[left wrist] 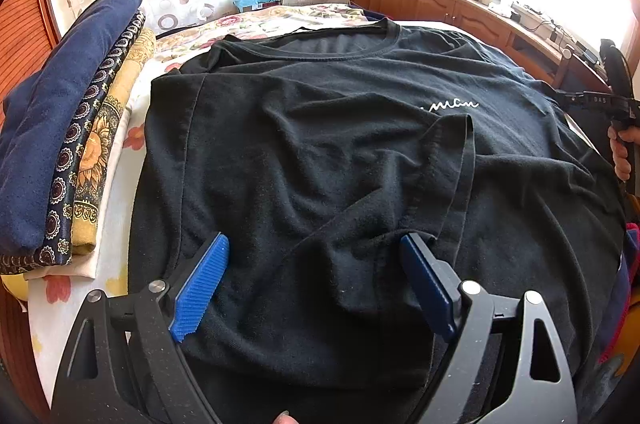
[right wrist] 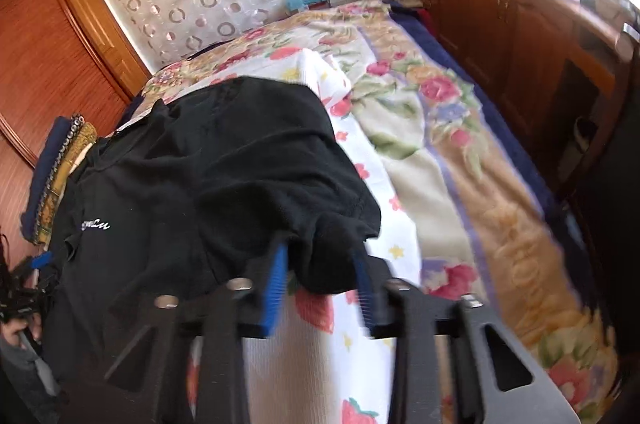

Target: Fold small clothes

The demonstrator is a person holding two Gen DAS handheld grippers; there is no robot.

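Note:
A black T-shirt [left wrist: 320, 152] with small white lettering lies spread on the bed, collar at the far side. One sleeve [left wrist: 448, 160] is folded in across its front. My left gripper [left wrist: 314, 244] stands open just over the near part of the shirt, blue pads wide apart with wrinkled cloth between them but not pinched. In the right wrist view, my right gripper [right wrist: 320, 284] is shut on a bunched edge of the black T-shirt [right wrist: 208, 176] at its right side, near the sleeve. The picture there is blurred.
A stack of folded clothes [left wrist: 60, 128] sits left of the shirt. A floral bedspread [right wrist: 420, 152] covers the bed to the right. Wooden cabinets [right wrist: 520, 36] run along the bed's right side, and a wooden wardrobe [right wrist: 44, 56] stands at the left.

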